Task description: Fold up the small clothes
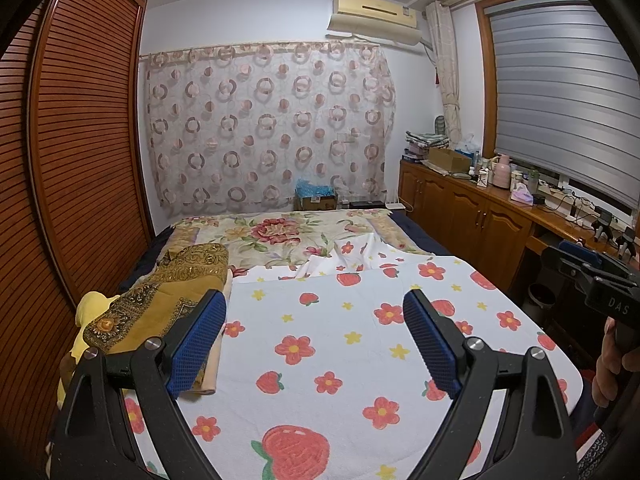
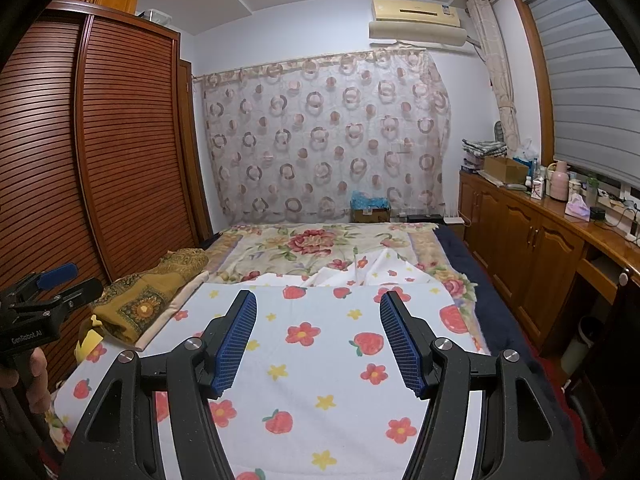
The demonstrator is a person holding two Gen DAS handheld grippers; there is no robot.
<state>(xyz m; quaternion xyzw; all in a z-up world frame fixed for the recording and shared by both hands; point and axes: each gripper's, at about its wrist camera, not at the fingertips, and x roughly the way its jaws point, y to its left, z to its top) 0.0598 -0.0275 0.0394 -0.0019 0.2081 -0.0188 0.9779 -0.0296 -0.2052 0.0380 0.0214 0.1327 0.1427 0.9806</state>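
Left wrist view, textured white strawberry-print cloth [image 1: 332, 344], ribbed blue gripper pads [image 1: 196, 338]

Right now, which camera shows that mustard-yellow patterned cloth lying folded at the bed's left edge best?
The left wrist view: the mustard-yellow patterned cloth lies close and large, though the left gripper finger covers its near corner. The right wrist view shows the cloth smaller and farther off, but unobstructed.

Even, soft indoor light, faint shadows under curtain [image 1: 268, 128], mild sheen on cabinet top [image 2: 592, 228], strong fisheye bending at wardrobe [image 1: 80, 140], black corner vignette, sharp focus throughout
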